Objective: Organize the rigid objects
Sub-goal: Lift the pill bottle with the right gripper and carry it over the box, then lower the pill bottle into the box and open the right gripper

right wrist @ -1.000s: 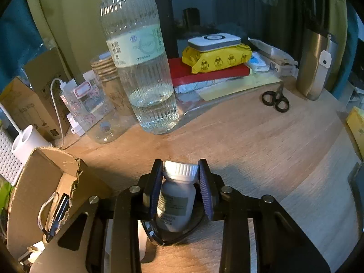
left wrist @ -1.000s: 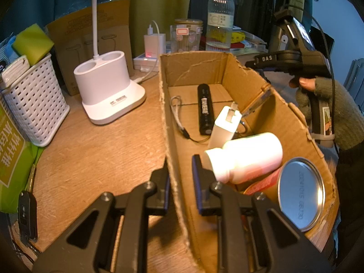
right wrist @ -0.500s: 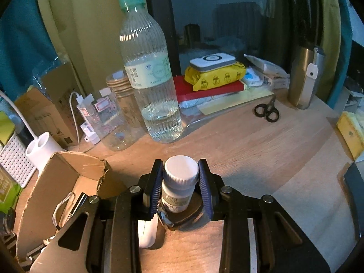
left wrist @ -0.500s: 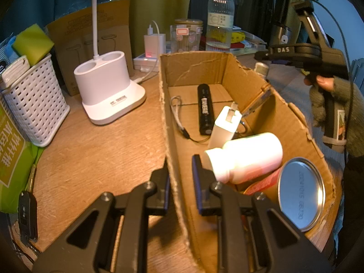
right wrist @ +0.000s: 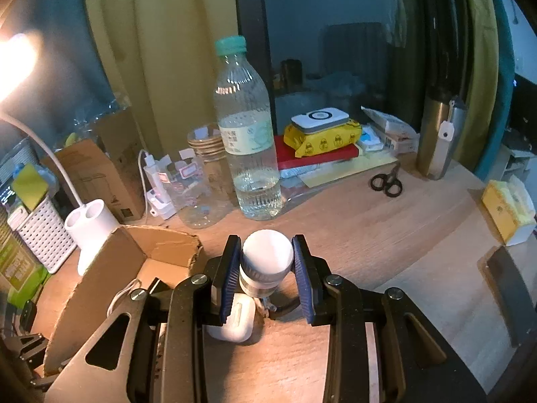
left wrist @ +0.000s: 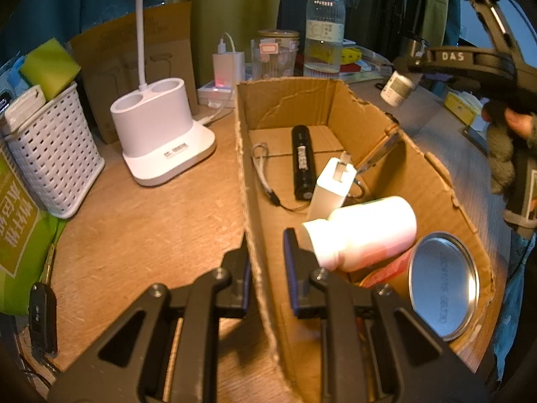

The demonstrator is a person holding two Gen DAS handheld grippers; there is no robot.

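Note:
My left gripper (left wrist: 265, 265) is shut on the left wall of an open cardboard box (left wrist: 419, 168), one finger outside and one inside. In the box lie a black flashlight (left wrist: 302, 161), a white charger block (left wrist: 332, 184), a large white bottle (left wrist: 362, 231) and a tin with a silver lid (left wrist: 443, 285). My right gripper (right wrist: 266, 265) is shut on a small white-capped bottle (right wrist: 266, 258), held in the air above the desk. In the left wrist view, that small bottle (left wrist: 397, 87) hangs beyond the box's far right corner. A white earbud case (right wrist: 231, 319) lies on the desk under the right gripper.
A water bottle (right wrist: 248, 134), clear jar (right wrist: 201, 184) and plugged charger (right wrist: 154, 181) stand behind the box. A white lamp base (left wrist: 161, 141) and white basket (left wrist: 53, 154) sit to its left. Scissors (right wrist: 386, 181), a steel flask (right wrist: 436, 134) and a yellow tissue pack (right wrist: 506, 211) are on the right.
The right gripper has lifted the small bottle off the desk and risen, uncovering the earbud case beneath it. The left gripper has stayed put on the box wall.

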